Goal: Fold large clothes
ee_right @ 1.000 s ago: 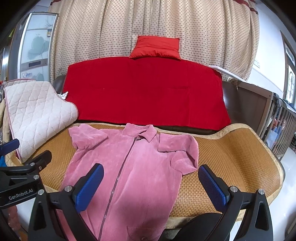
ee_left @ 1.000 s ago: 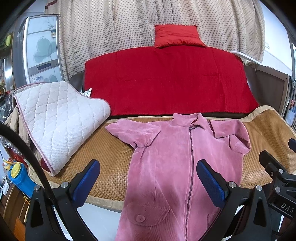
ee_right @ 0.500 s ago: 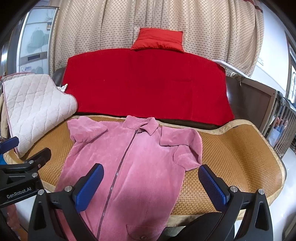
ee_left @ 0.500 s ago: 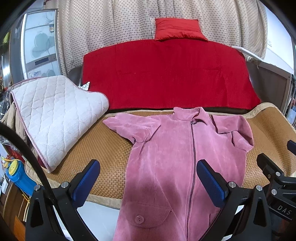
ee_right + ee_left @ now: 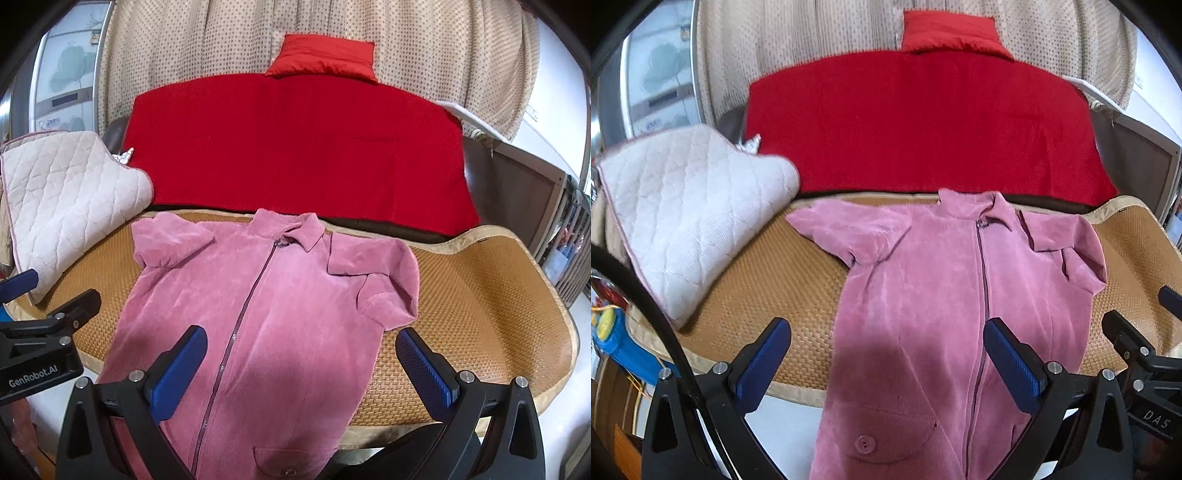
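A pink garment (image 5: 942, 295) lies front up on a woven mat (image 5: 768, 288), its collar toward the red blanket (image 5: 923, 125) at the back and its hem hanging over the mat's near edge. A zipper (image 5: 240, 325) runs down its middle. Both short sleeves are spread out to the sides; the one on the right in the right wrist view is creased and partly folded onto itself. A buttoned pocket (image 5: 882, 435) shows near the hem in the left wrist view.

The left tool (image 5: 886, 365) hangs above the lower part of the garment with its blue-padded fingers wide apart, holding nothing. The right tool (image 5: 299, 373) likewise hangs over the garment's lower half, fingers spread apart and empty. Each tool's black frame shows at the edge of the other's view.

A white quilted pad (image 5: 62, 199) rests folded on the mat's left end, apart from the garment. A red pillow (image 5: 325, 55) sits on top of the blanket, against a dotted curtain (image 5: 443, 48). A blue and yellow object (image 5: 613, 339) sits low at the left in the left wrist view.
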Demonstrator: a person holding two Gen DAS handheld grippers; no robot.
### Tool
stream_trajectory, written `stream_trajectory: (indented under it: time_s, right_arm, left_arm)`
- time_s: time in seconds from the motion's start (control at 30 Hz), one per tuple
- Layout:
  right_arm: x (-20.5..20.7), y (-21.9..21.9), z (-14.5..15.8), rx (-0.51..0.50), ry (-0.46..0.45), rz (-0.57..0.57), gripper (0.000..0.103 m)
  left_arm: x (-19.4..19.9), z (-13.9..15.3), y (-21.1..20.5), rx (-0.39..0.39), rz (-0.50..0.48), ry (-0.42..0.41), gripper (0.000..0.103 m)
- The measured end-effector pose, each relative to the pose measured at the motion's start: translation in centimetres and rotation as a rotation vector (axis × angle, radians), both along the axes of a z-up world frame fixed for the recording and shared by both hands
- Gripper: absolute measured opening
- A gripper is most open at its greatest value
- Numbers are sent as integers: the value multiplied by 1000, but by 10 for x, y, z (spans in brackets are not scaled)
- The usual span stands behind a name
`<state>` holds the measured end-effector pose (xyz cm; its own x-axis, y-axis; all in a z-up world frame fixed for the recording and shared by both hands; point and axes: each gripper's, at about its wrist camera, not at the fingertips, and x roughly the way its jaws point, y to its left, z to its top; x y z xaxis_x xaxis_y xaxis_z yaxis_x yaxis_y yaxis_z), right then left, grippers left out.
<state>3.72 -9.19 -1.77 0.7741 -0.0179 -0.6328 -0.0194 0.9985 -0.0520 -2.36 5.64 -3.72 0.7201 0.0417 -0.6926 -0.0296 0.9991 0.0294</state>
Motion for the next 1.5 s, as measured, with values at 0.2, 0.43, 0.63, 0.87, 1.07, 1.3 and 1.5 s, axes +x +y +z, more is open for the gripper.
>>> stream_trajectory:
  time_s: [0.2, 0.43, 0.63, 0.87, 1.07, 1.3, 1.5]
  right_arm:
    - [35, -48, -16, 109, 25, -58, 103]
    - [95, -154, -56, 327, 68, -253, 103]
    - [143, -207, -84, 372, 60, -339, 103]
    - [191, -251, -117, 649, 76, -397, 103]
    - [216, -253, -131, 900, 69, -298, 102]
    - [216, -275, -138, 1096, 41, -283, 95]
    - [219, -296, -141, 1142, 22, -317, 95]
  left_arm:
    - [29, -12, 16, -17, 52, 46, 103]
    - [53, -23, 19, -8, 77, 74, 103]
    - [66, -28, 2, 19, 41, 97, 103]
    - [96, -29, -33, -22, -88, 147, 103]
    - [153, -54, -78, -128, -241, 292, 103]
    - [212, -87, -122, -284, -241, 439, 102]
    - [248, -95, -182, -317, -286, 412, 102]
